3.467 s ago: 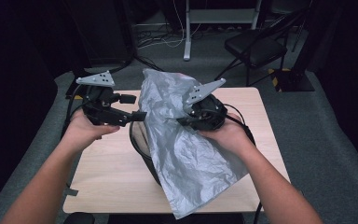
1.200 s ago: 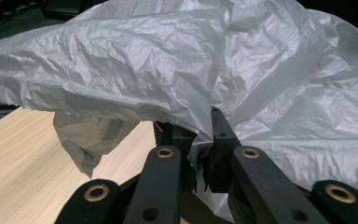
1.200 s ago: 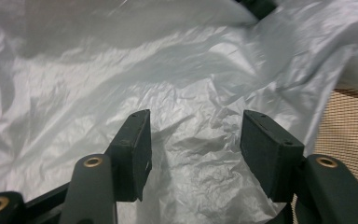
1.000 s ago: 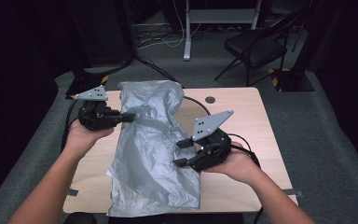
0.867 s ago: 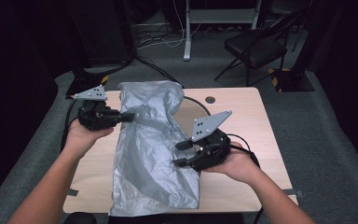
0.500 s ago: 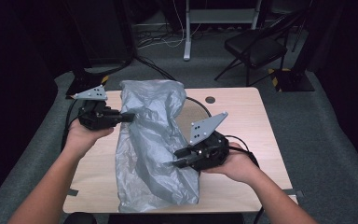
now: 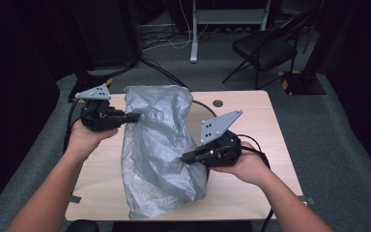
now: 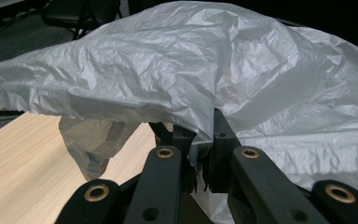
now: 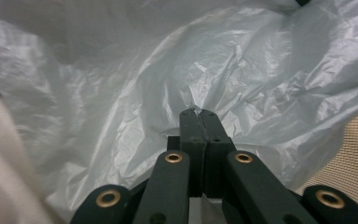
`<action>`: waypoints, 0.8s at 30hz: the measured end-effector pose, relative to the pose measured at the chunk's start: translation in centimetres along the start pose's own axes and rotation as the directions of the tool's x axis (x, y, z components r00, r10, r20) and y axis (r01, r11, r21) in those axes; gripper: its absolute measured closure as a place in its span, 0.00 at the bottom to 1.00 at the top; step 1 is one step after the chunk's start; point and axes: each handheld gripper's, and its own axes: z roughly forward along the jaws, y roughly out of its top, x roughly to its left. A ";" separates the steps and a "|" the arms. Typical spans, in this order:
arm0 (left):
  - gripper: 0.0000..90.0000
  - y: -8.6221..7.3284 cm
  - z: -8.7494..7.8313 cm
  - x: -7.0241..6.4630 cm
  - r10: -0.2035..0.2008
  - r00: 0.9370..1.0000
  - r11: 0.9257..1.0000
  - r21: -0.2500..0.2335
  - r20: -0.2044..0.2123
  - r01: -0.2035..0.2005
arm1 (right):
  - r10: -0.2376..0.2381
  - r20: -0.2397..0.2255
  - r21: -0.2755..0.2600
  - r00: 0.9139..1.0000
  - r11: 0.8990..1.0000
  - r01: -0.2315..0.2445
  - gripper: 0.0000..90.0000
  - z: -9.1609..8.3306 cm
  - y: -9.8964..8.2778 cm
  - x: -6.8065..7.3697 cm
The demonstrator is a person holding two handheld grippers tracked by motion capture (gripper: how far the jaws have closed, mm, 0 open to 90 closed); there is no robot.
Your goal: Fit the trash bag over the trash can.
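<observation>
Your counter (image 7: pixel 251 121) is a light wood-grain top, standing on grey carpeted floor (image 7: pixel 338 145). A crumpled grey plastic bag (image 7: pixel 159 154) runs down its middle from the 12 o'clock edge to the 6 o'clock edge, its lower part resting on the wood. A small dark round hole (image 7: pixel 217 103) sits at about 1 o'clock, just beside the bag. Black cables (image 7: pixel 258 145) trail across the wood at 3 o'clock.

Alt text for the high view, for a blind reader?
Two hand-held grippers pinch a crumpled grey plastic bag over a wooden table: the left gripper at its upper edge, the right gripper lower down.
</observation>
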 end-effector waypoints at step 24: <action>0.95 1.4 1.0 -2.3 0.062 0.994 0.997 -0.058 0.095 -0.057 | 0.040 0.180 0.132 0.983 0.989 -0.065 0.99 3.6 1.9 -6.7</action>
